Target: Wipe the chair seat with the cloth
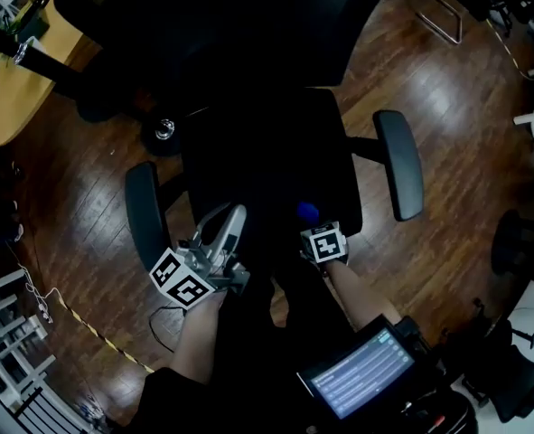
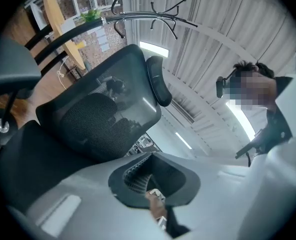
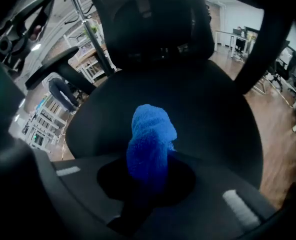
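The blue cloth [image 3: 150,144] is pinched between the jaws of the right gripper [image 1: 313,227], bunched into an upright wad that sticks out past the jaw tips. It is held over the front part of the black chair seat [image 1: 267,156], a little right of the seat's middle in the head view. Whether it is pressed onto the fabric or held just above it cannot be told. The left gripper [image 1: 233,217] is seen at the seat's front left corner, just beside the armrest [image 1: 145,213] on that side. It is tilted upward, so the mesh backrest [image 2: 100,114], the headrest [image 2: 159,83] and the ceiling are taken in by its camera. Its jaws are pressed together, and nothing is caught between them. The other armrest [image 1: 400,163] is seen off to the seat's right. A brown wooden floor [image 1: 438,107] is shown all round the chair, and a lit screen [image 1: 361,371] is seen low in the head view, by the person's right forearm.
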